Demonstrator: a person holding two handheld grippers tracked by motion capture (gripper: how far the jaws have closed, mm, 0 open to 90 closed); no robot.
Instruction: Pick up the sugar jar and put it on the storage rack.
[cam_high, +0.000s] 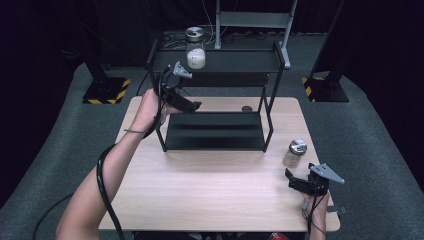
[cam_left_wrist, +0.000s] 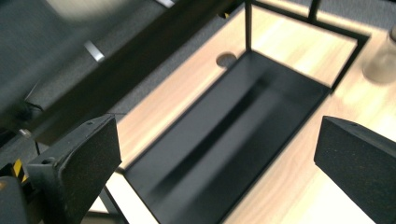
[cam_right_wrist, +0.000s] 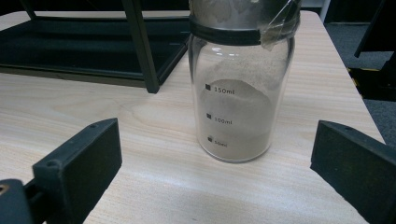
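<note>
A glass jar (cam_high: 295, 153) with a metal lid and beige powder stands on the wooden table (cam_high: 210, 190) at the right. In the right gripper view this jar (cam_right_wrist: 240, 93) shows 50, 100 and 150 ml marks. My right gripper (cam_high: 291, 179) (cam_right_wrist: 217, 140) is open just short of it, one jaw to each side and neither touching. A second jar (cam_high: 195, 50), with white powder, stands on the top tier of a black two-tier rack (cam_high: 215, 131). My left gripper (cam_high: 194, 106) (cam_left_wrist: 219, 140) is open and empty at the rack's left end, above the lower tray (cam_left_wrist: 233, 140).
A small dark round object (cam_high: 246, 108) (cam_left_wrist: 226, 59) lies on the table behind the rack. Grey carpet surrounds the table, with black stands on yellow-striped bases (cam_high: 106, 91) at the back left and right. A metal frame (cam_high: 252, 20) stands behind the rack.
</note>
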